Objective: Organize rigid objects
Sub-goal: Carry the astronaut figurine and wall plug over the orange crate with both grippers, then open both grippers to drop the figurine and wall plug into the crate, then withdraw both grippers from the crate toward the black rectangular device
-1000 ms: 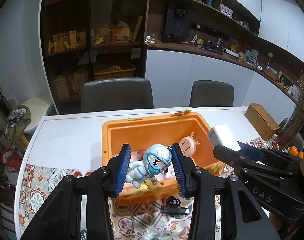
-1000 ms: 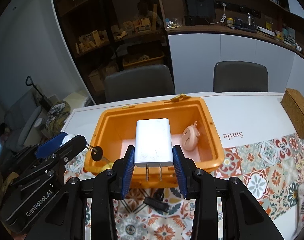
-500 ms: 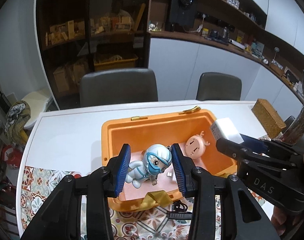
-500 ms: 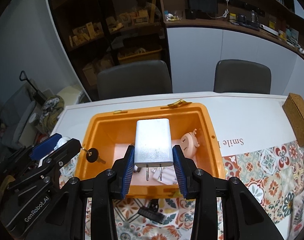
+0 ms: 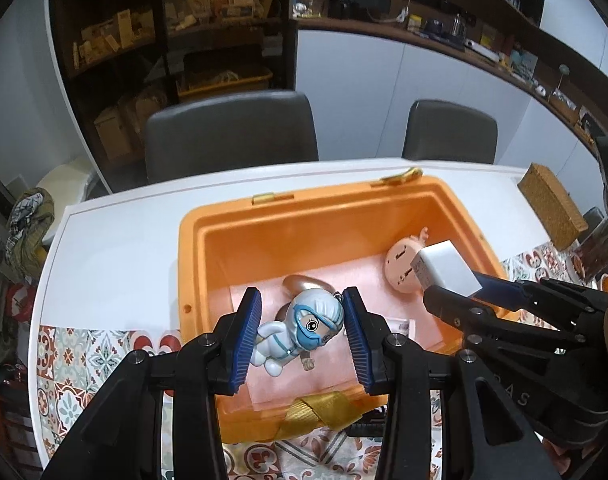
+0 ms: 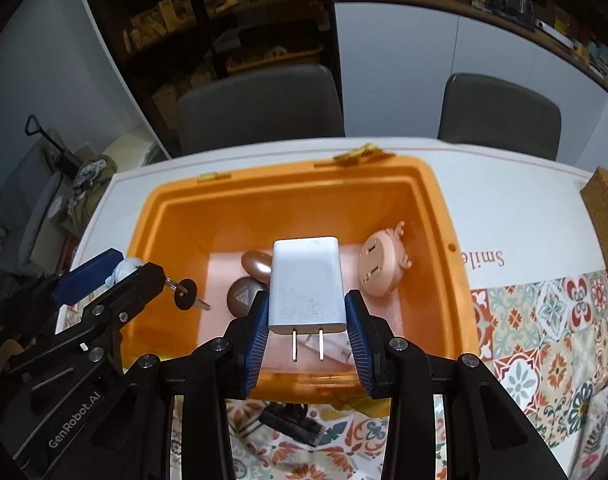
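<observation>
1. Starting with the left wrist view: left gripper point(image 5: 302, 330), lower centre of frame, jaws closed part-way onto the astronaut figurine point(image 5: 300, 330); blue pads point(image 5: 248, 338) press its helmet and body from both sides.
2. Astronaut figurine: hard moulded plastic by the look of it, judged light and stiff, glossy and rounded, so liable to slip or twist. The helmet is the widest place to pinch. It hangs above the near end of the orange bin point(image 5: 192, 256), centre of frame.
3. Right gripper point(image 5: 454, 286), right of frame, clamped on the white charger point(image 5: 444, 268) over the bin's right end.
4. Bin contents, same view: pink round toy point(image 5: 400, 266) at right; a bronze oval piece point(image 5: 302, 282) behind the figurine.
5. Moving to the right wrist view: right gripper point(image 6: 307, 332), lower centre, jaws shut against the flat sides of the white charger point(image 6: 307, 286), prongs point(image 6: 307, 344) pointing back at the camera.
6. White charger: rigid block, judged denser than the toy, with smooth casing; the parallel flat faces are the sound place to hold, never the prongs. Positioned above the bin's middle.
7. Left gripper point(image 6: 120, 278), left of frame; a key ring point(image 6: 184, 292) dangles from the figurine over the bin's left edge.
8. Bin floor: bronze oval piece point(image 6: 256, 266), dark round disc point(image 6: 242, 296), pink round toy point(image 6: 380, 270).
</observation>
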Motion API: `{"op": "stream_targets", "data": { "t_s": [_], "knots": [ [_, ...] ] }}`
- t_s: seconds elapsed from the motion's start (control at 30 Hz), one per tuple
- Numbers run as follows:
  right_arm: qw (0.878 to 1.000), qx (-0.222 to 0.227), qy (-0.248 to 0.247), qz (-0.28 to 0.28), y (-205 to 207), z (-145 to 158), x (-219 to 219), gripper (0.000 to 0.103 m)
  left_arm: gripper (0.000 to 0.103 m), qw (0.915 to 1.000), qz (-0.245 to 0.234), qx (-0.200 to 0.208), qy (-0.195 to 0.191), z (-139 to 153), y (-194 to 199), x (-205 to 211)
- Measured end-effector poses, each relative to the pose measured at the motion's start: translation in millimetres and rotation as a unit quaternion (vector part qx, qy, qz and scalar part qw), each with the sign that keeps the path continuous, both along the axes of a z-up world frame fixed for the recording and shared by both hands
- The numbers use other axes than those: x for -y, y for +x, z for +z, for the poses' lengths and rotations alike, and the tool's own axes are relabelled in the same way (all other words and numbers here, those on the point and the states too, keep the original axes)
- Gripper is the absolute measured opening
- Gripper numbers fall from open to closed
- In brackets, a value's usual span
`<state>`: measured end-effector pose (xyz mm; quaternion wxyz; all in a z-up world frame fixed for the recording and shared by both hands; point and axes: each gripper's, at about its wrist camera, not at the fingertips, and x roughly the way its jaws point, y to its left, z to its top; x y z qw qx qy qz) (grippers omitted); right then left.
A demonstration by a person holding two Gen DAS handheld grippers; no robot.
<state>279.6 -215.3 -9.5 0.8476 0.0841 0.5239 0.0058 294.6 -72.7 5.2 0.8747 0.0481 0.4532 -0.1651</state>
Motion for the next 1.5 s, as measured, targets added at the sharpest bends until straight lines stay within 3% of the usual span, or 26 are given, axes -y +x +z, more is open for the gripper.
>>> {"op": "stream_targets", "data": {
  "t_s": [0.43,0.7,0.9,0.93,0.97,1.03,1.13,1.5],
  "knots": [
    [1.0,-0.03,0.0,0.0,5,-20,2,0.038,0.043,0.999,0.001,-0.042,0.015,-23,8,5],
    [1.0,-0.032,0.0,-0.001,6,-21,3,0.038,0.067,0.9976,0.034,-0.045,0.041,-22,7,-4],
    [0.999,-0.035,-0.002,-0.004,7,-22,2,0.038,0.073,0.996,0.058,-0.044,0.052,-16,3,-16],
    [0.999,-0.034,0.0,-0.006,7,-22,2,0.043,0.075,0.9958,0.06,-0.044,0.053,-15,1,-19],
    [0.999,-0.031,-0.002,-0.012,7,-21,3,0.053,0.076,0.9957,0.063,-0.042,0.053,-14,0,-20],
    [0.999,-0.022,-0.016,-0.021,5,-18,2,0.059,0.08,0.9955,0.067,-0.038,0.055,-12,-3,-24],
    [0.999,-0.002,-0.036,-0.021,-3,-10,-2,0.059,0.08,0.9955,0.073,-0.031,0.052,-6,-10,-28],
    [0.999,0.006,-0.023,-0.035,-38,4,-6,0.06,0.083,0.9955,0.08,-0.014,0.049,6,-32,-39]
  ]
}}
